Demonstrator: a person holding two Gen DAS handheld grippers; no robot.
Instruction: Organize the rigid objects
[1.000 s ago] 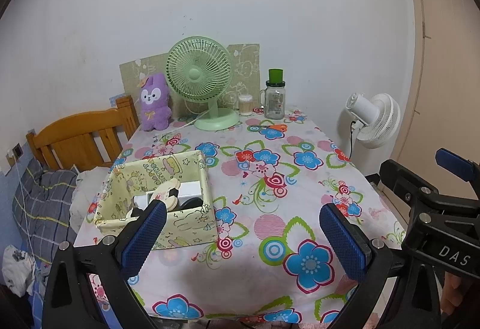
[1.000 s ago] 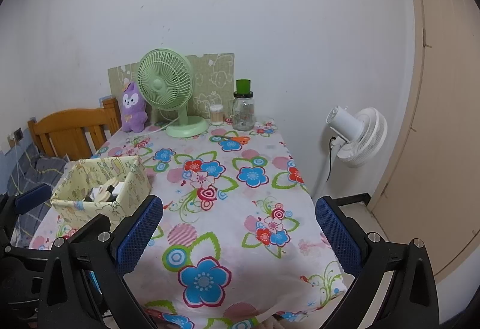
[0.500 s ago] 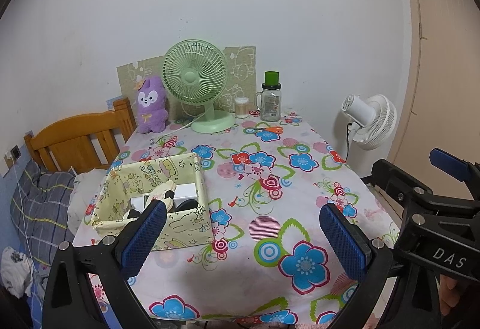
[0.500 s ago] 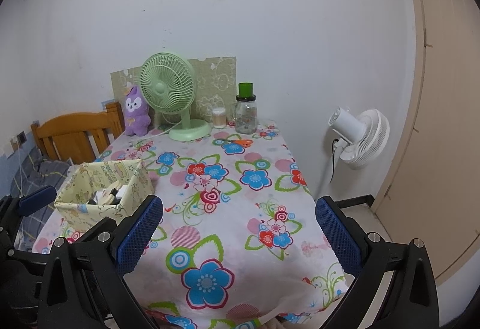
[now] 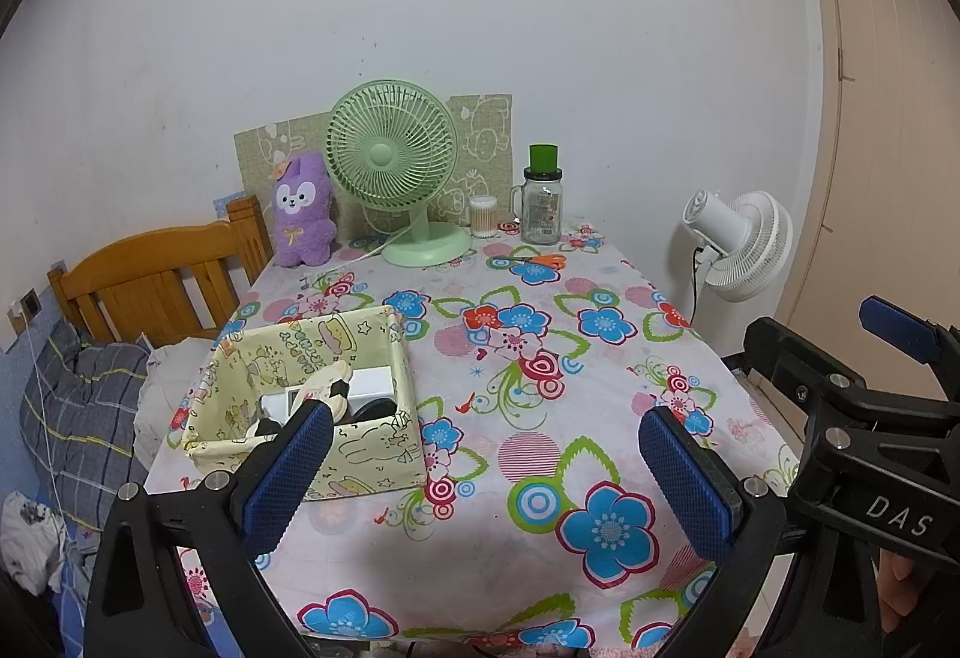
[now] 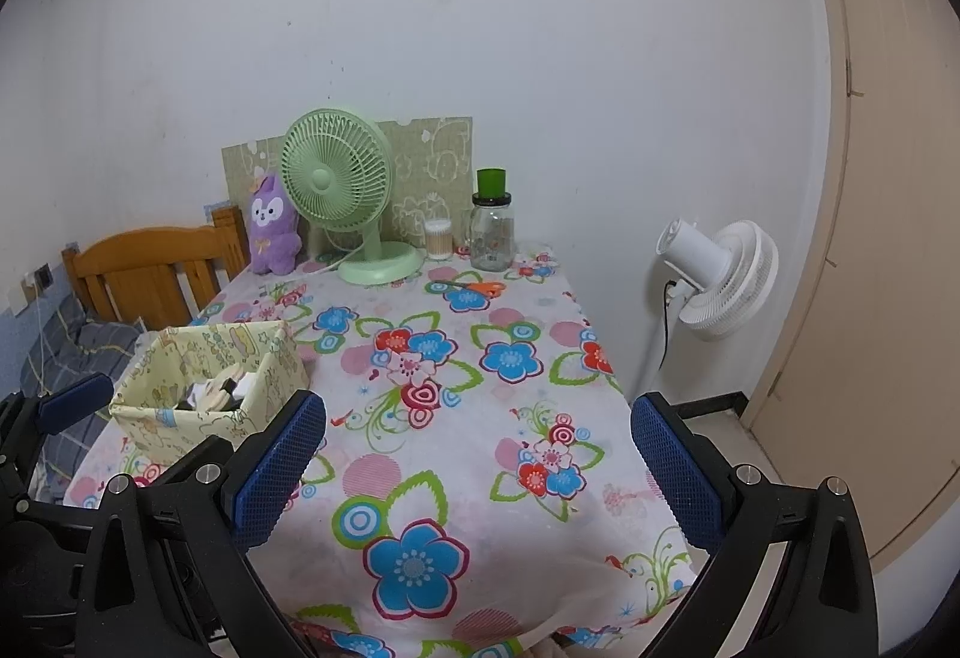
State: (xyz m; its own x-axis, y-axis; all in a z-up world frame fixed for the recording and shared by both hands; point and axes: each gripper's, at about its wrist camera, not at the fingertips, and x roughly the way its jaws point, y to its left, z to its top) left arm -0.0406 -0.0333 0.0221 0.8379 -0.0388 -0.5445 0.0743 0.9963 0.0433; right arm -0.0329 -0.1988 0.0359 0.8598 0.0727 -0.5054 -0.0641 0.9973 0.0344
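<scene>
A yellow fabric box (image 5: pixel 300 352) sits on the left of the flowered table (image 5: pixel 540 418); it also shows in the right wrist view (image 6: pixel 258 370). It holds a white block (image 5: pixel 372 383), a cream-handled item (image 5: pixel 327 379) and dark objects. Orange scissors (image 5: pixel 540 260) lie near the back, by a glass jar with a green lid (image 5: pixel 542 205) and a cotton-swab tub (image 5: pixel 483 216). My left gripper (image 5: pixel 486 478) is open and empty above the table's near edge. My right gripper (image 6: pixel 474 472) is open and empty, to the right of the left one.
A green desk fan (image 5: pixel 399 172) and a purple plush (image 5: pixel 302 211) stand at the back against the wall. A wooden headboard (image 5: pixel 156 274) and bedding lie left of the table. A white floor fan (image 5: pixel 738 250) stands right, near a beige door (image 6: pixel 888 238).
Both grippers have drawn back from the table and risen slightly, so the table looks farther away. Both stay open and empty.
</scene>
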